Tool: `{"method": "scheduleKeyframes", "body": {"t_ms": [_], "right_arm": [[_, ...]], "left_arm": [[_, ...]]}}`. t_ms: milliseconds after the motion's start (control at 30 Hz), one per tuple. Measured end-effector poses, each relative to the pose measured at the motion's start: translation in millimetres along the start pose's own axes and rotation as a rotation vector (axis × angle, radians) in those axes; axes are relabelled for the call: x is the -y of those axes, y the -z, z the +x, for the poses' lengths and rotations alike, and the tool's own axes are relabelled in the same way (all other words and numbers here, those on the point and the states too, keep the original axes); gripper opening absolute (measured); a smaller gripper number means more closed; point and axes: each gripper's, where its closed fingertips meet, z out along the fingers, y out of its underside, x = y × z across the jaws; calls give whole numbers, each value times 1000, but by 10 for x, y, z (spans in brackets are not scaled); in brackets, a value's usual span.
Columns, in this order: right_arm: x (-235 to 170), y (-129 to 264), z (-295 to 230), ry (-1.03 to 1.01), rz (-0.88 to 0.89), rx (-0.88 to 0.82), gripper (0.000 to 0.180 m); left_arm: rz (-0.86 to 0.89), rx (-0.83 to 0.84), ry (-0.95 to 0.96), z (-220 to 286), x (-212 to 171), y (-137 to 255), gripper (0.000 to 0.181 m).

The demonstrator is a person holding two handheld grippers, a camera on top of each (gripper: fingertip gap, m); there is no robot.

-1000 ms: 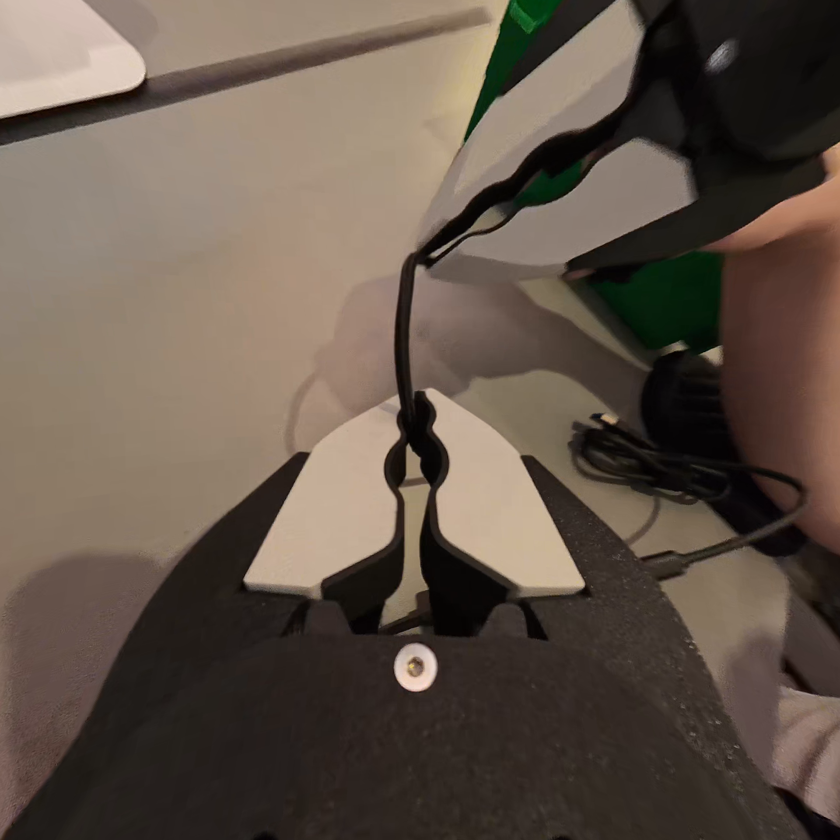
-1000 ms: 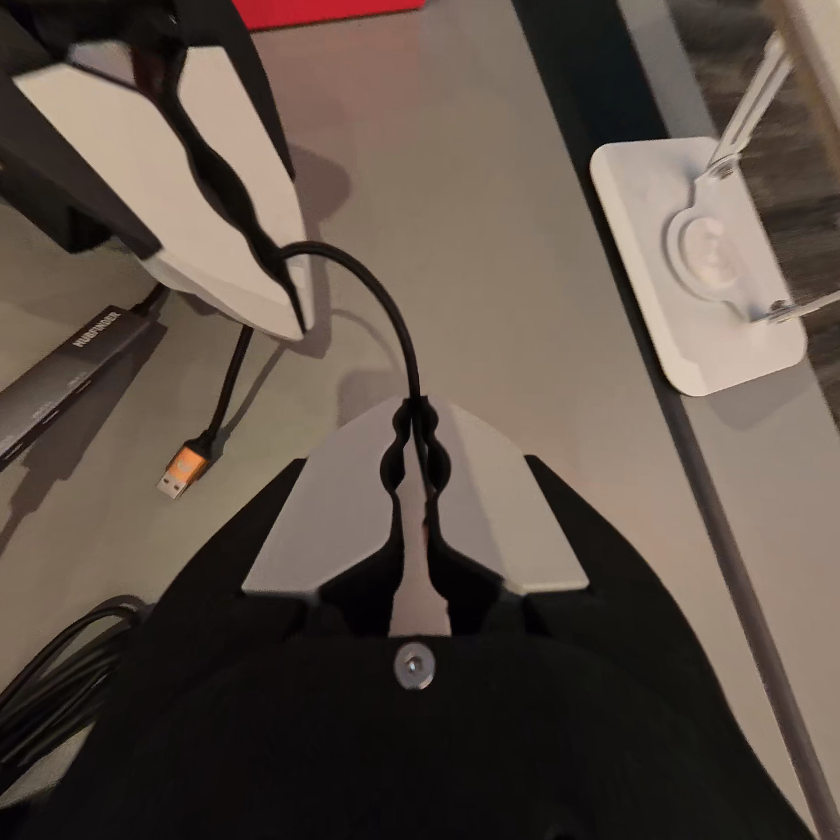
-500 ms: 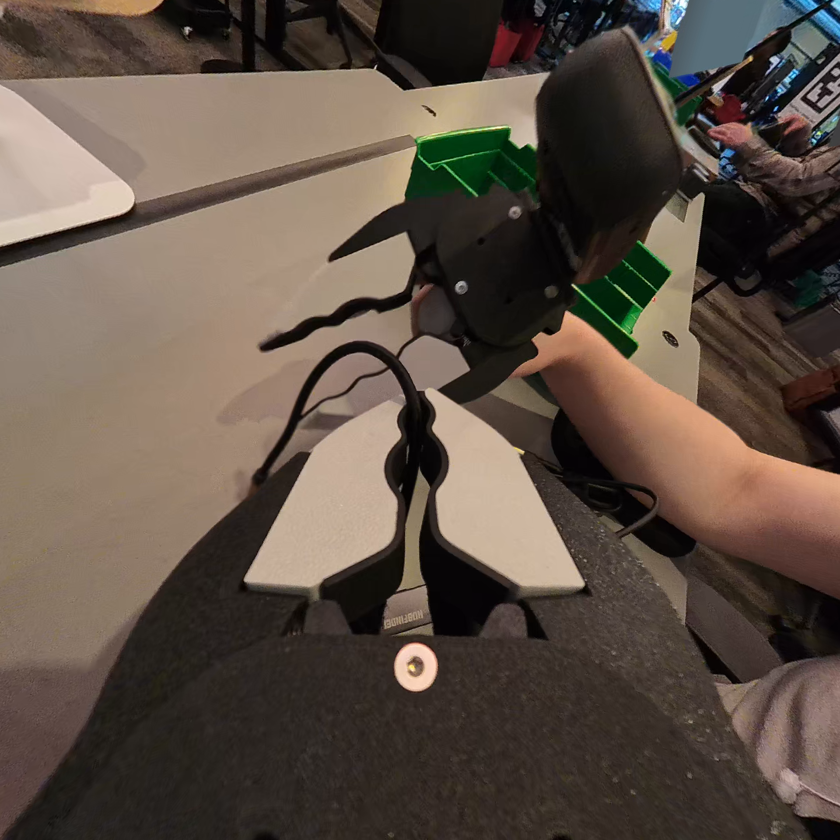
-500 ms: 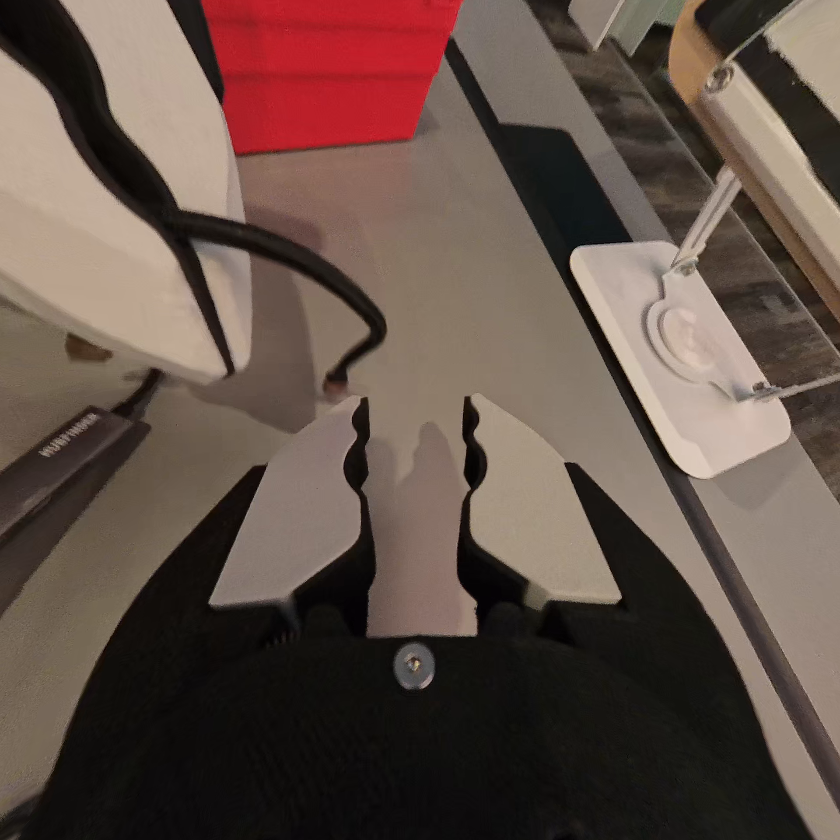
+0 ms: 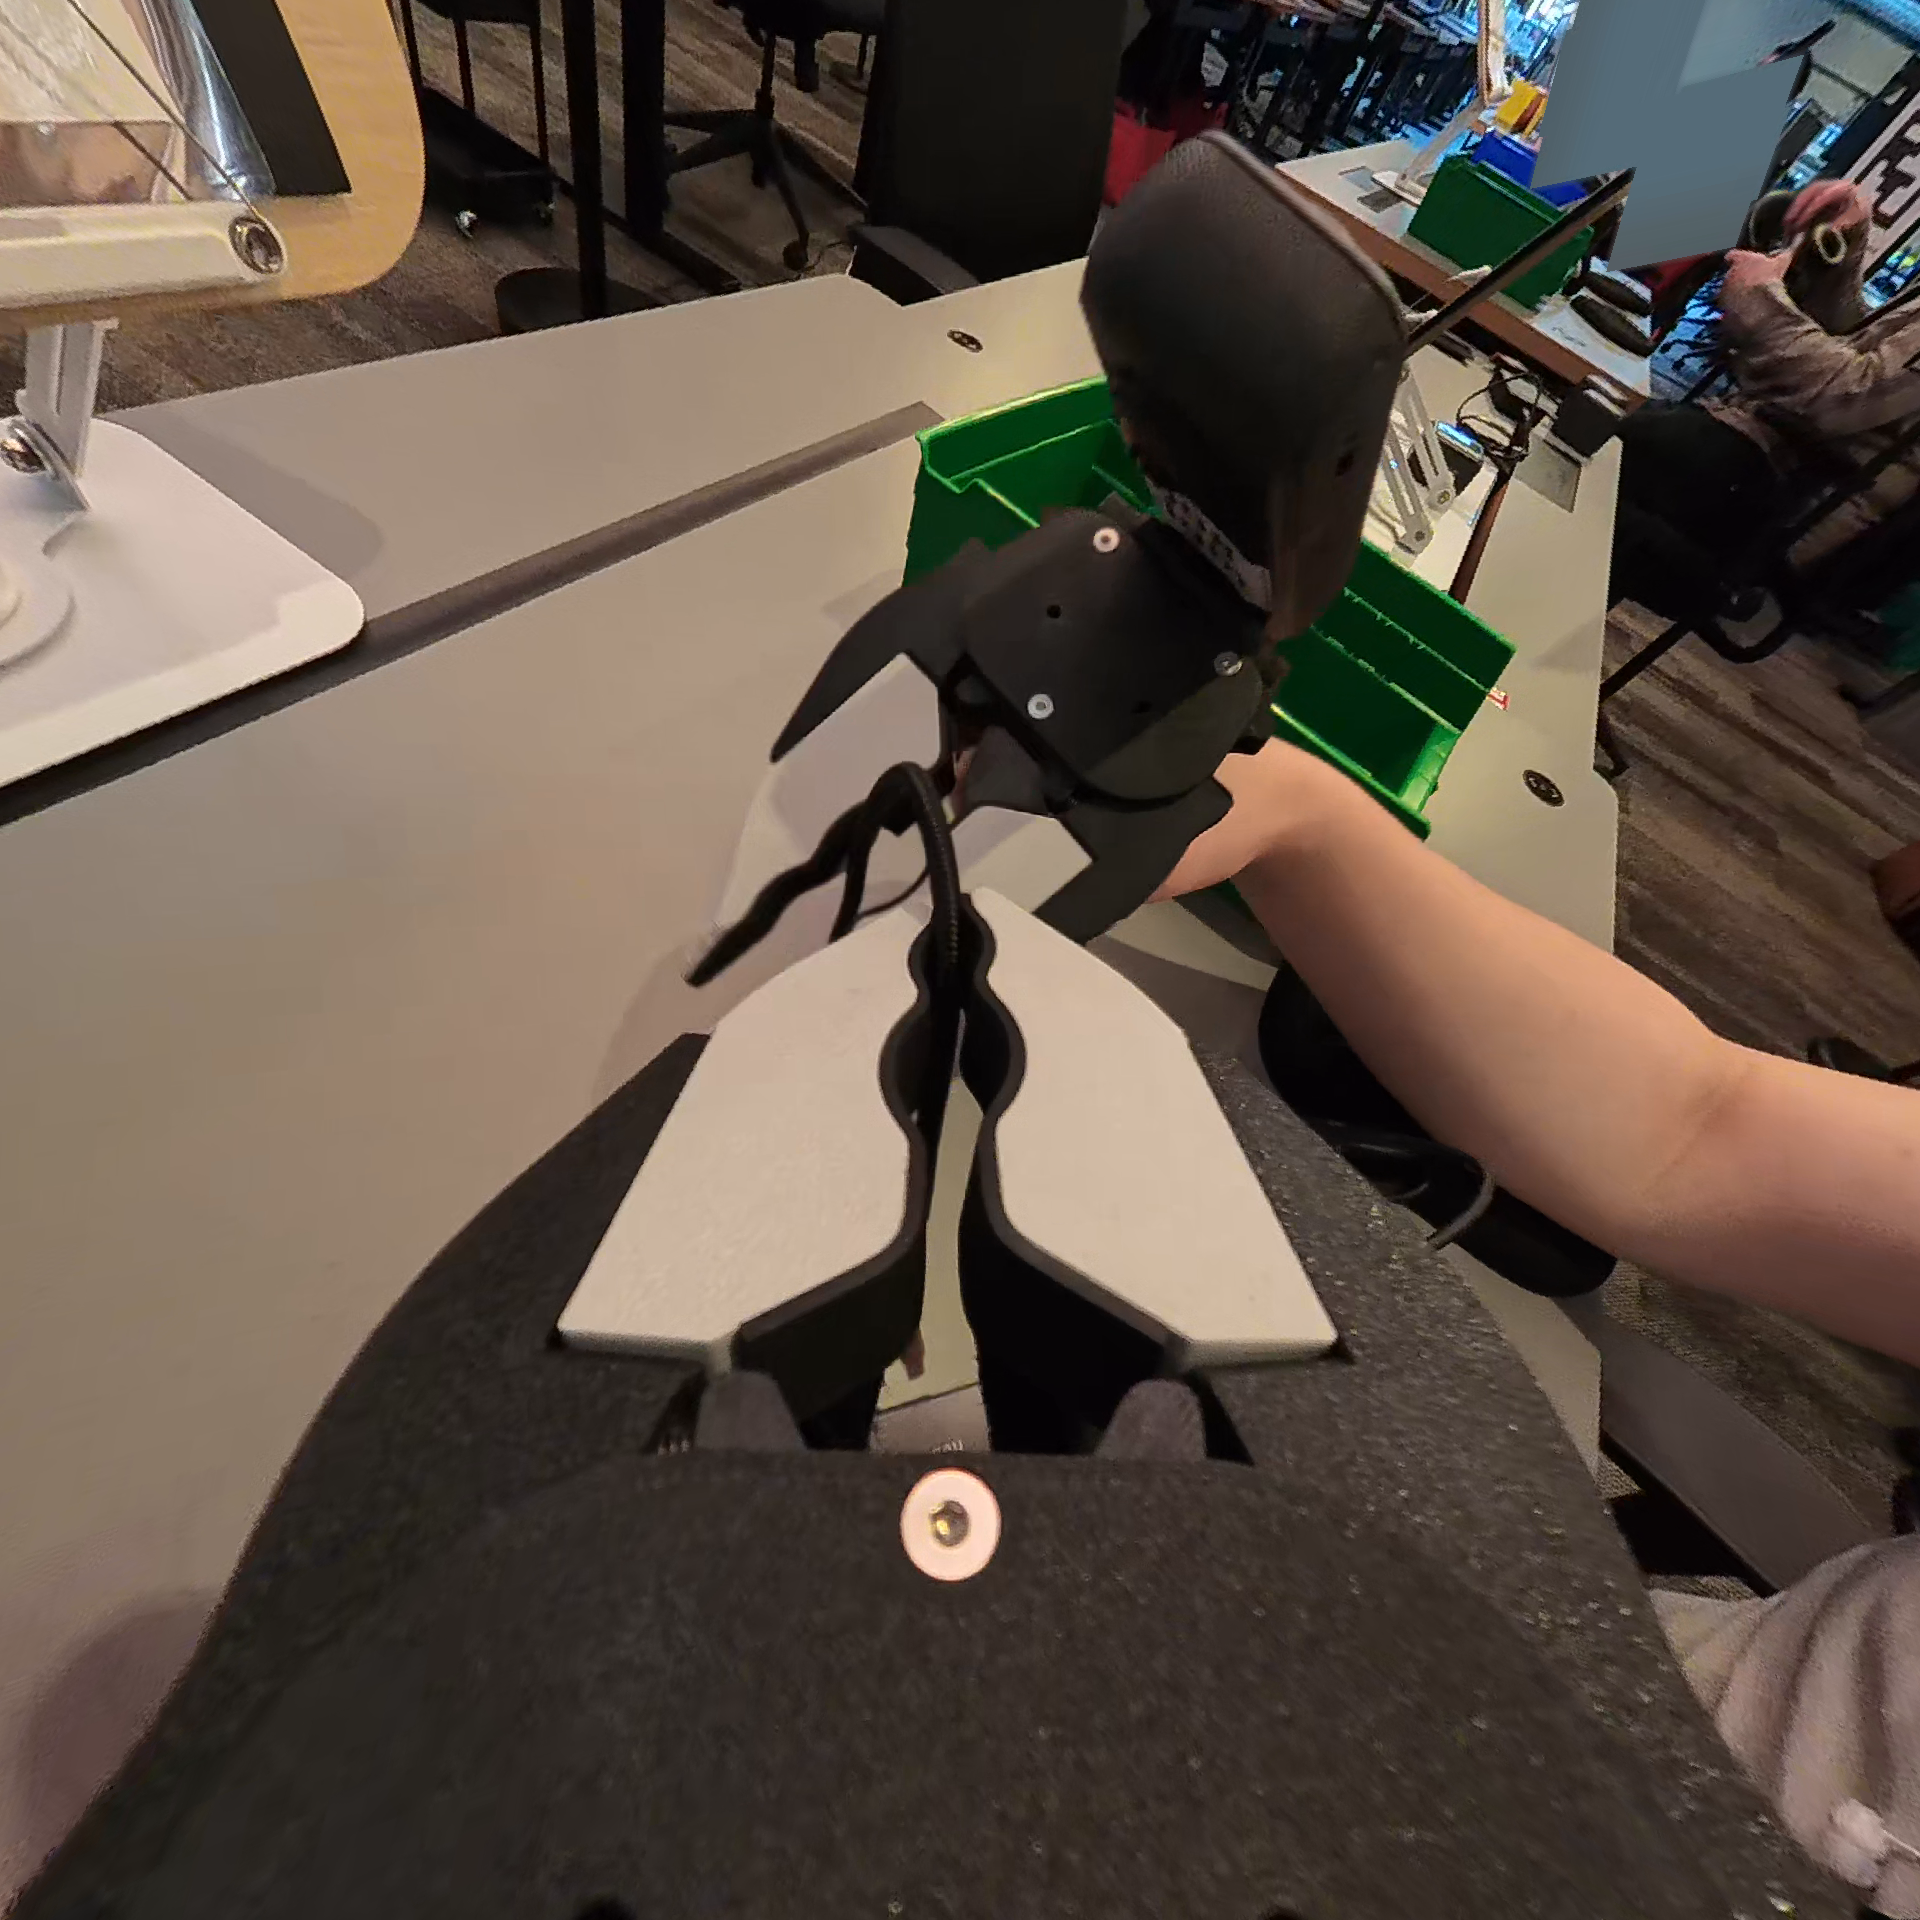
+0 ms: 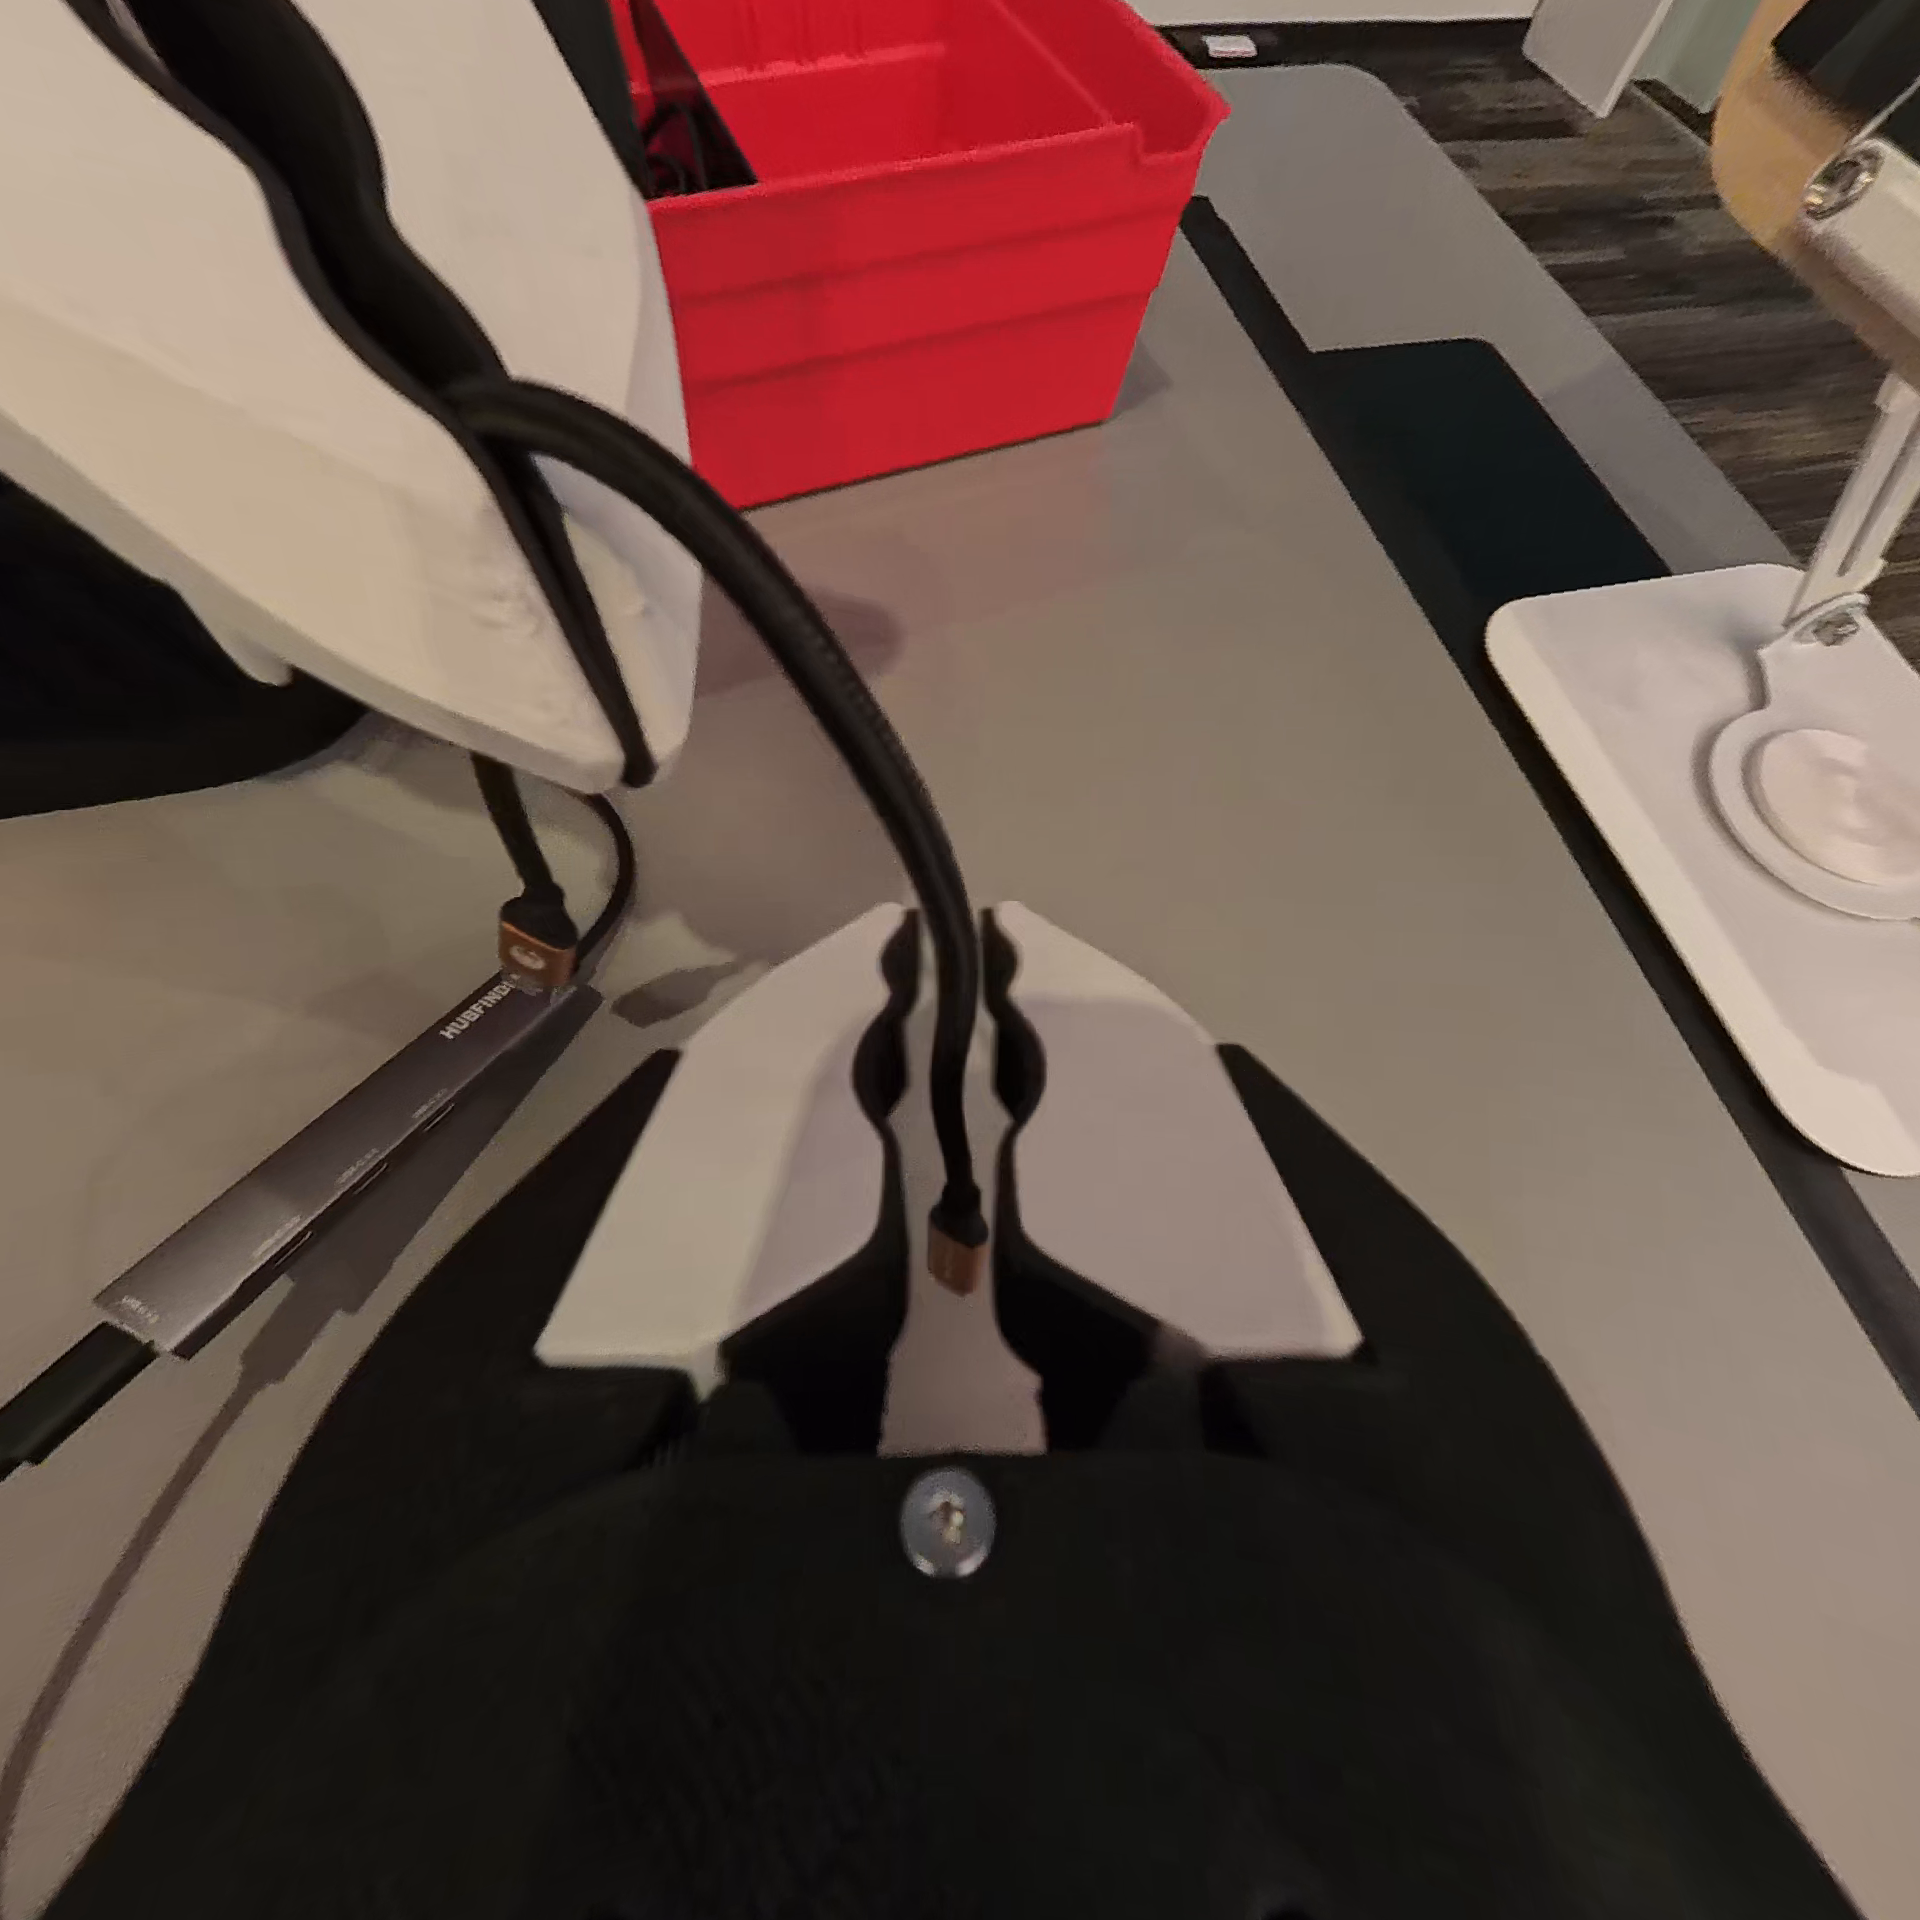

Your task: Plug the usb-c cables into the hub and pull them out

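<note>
My left gripper [image 5: 951, 935] is shut on a black braided usb-c cable [image 5: 930, 821] and holds it above the grey table. It also shows at the upper left of the right wrist view [image 6: 629, 758]. The cable [image 6: 790, 644] arcs from it down between the fingers of my right gripper [image 6: 951, 920]. Those jaws stand narrowly apart and do not clearly pinch it. Its copper-coloured plug [image 6: 954, 1252] lies deep between them. The slim grey hub [image 6: 343, 1164] lies on the table to the left, with the cable's other copper plug [image 6: 535, 945] at its far end.
A red bin [image 6: 914, 260] stands at the back of the table [image 6: 1195, 831]. A green bin [image 5: 1382, 675] stands behind the right gripper [image 5: 1091, 665]. A white stand base [image 6: 1714, 831] sits to the right. A person's forearm [image 5: 1507, 1091] crosses above a coil of black cables [image 5: 1434, 1195]. Across from one pair of fingers to the other is roughly 8 centimetres. The slim grey hub [image 6: 343, 1164] is about equally far from each gripper, around 15 centimetres.
The right gripper let go of the cable and opened wide, then narrowed again with the cable's plug end between its jaws. The left gripper kept its hold and tilted upward.
</note>
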Motion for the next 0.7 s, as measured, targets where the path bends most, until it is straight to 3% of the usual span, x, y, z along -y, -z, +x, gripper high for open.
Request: {"method": "scheduleKeyframes", "body": {"t_ms": [67, 233, 333, 500, 600, 700], "right_arm": [[-11, 27, 17, 13, -25, -18, 25], [-42, 49, 50, 38, -53, -47, 26], [-90, 23, 42, 62, -79, -48, 5], [-30, 46, 38, 86, -66, -59, 5], [248, 230, 43, 84, 108, -57, 5], [558, 561, 20, 99, 319, -47, 5]], "left_arm": [[1, 0, -5, 7, 12, 3, 0], [0, -1, -16, 31, 16, 20, 0], [-9, 3, -18, 27, -3, 20, 0], [0, -60, -20, 144, 1, 9, 0], [48, -164, -42, 383, 132, 78, 44], [125, -241, -102, 604, 290, 300, 52]]}}
